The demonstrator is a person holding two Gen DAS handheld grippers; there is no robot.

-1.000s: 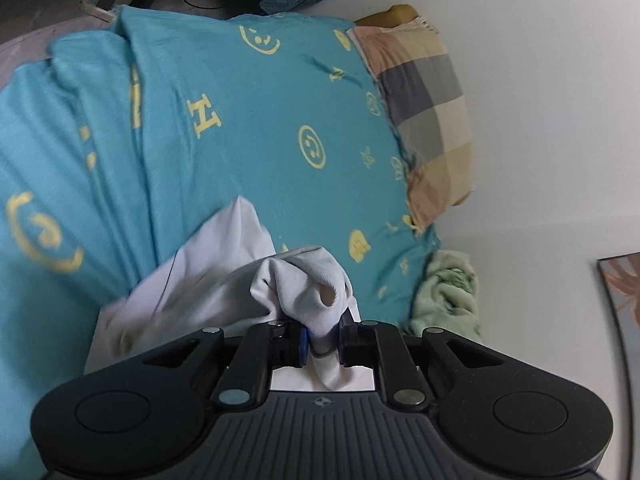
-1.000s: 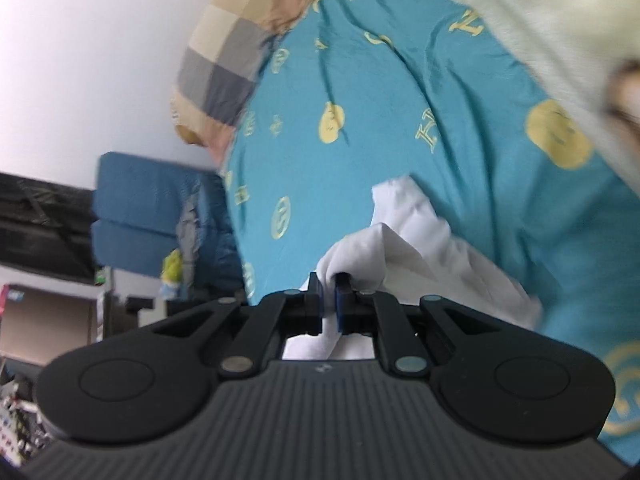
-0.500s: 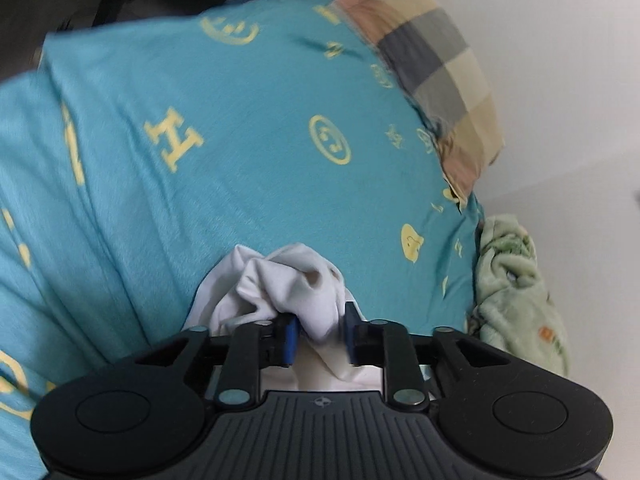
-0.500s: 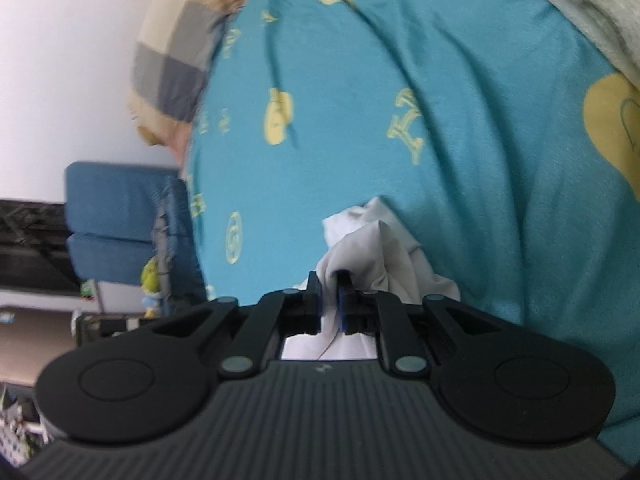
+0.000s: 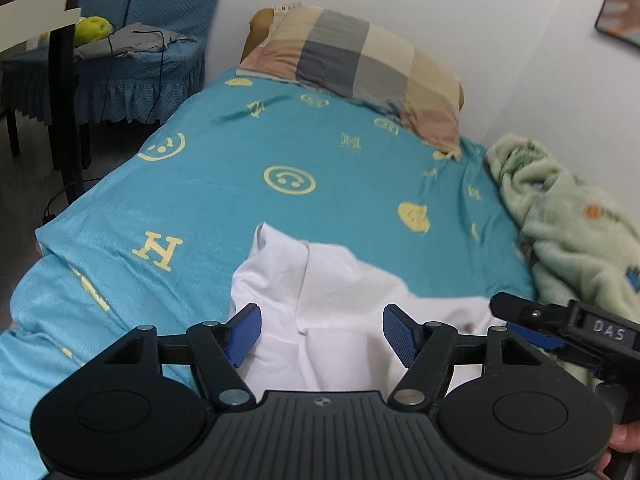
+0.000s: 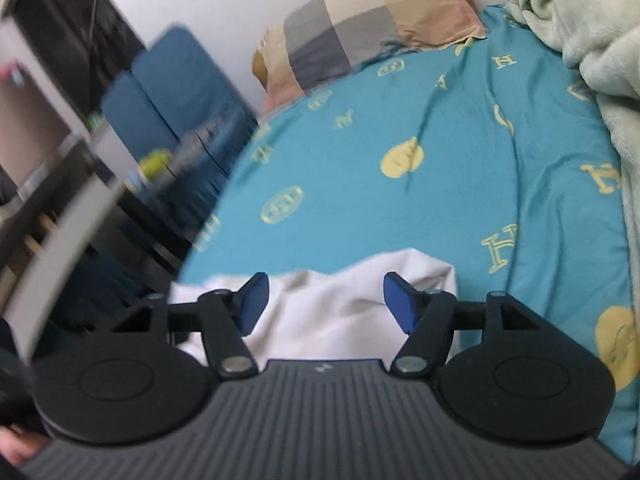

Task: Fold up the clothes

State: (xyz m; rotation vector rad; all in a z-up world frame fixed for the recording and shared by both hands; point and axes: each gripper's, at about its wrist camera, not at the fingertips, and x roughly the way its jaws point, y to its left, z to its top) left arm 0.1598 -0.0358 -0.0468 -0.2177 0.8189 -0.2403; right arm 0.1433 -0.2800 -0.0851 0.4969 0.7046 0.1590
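The left gripper [image 5: 322, 332] hangs low over the near end of the bed, aimed toward the pillow [image 5: 360, 64], its blue pads [image 5: 242, 332] spread wide with nothing between them; it is released. The right gripper [image 6: 322, 304] sits beside it in much the same pose, level and pointing up the bed, its jaws also wide apart and empty. The shirt [image 5: 320, 304], a white garment, lies loose and rumpled on the teal sheet [image 5: 240, 168] just ahead of both tools, one flap reaching up the bed (its exact shape is hard to read under the folds). A second ago each gripper was clamped on a bunched wad of this white cloth and held it up close to the camera; half a second ago the left jaws had begun to part while the right ones were still pinched. Now both have let go, the cloth has dropped flat onto the sheet, and both cameras have swung up to take in more of the room. The left view alone shows the right gripper's black finger [image 5: 560, 320] coming in from the right edge, a bit of the hand [image 5: 624, 440] that holds it, a chair [image 5: 60, 40] with a yellow-green toy [image 5: 94, 28] on blue cloth, and a picture corner [image 5: 620, 12] on the wall. The right view, blurred on its left side, shows more of the pale green blanket [image 6: 580, 20] along the right and a fingertip [image 6: 20, 448] at bottom left.
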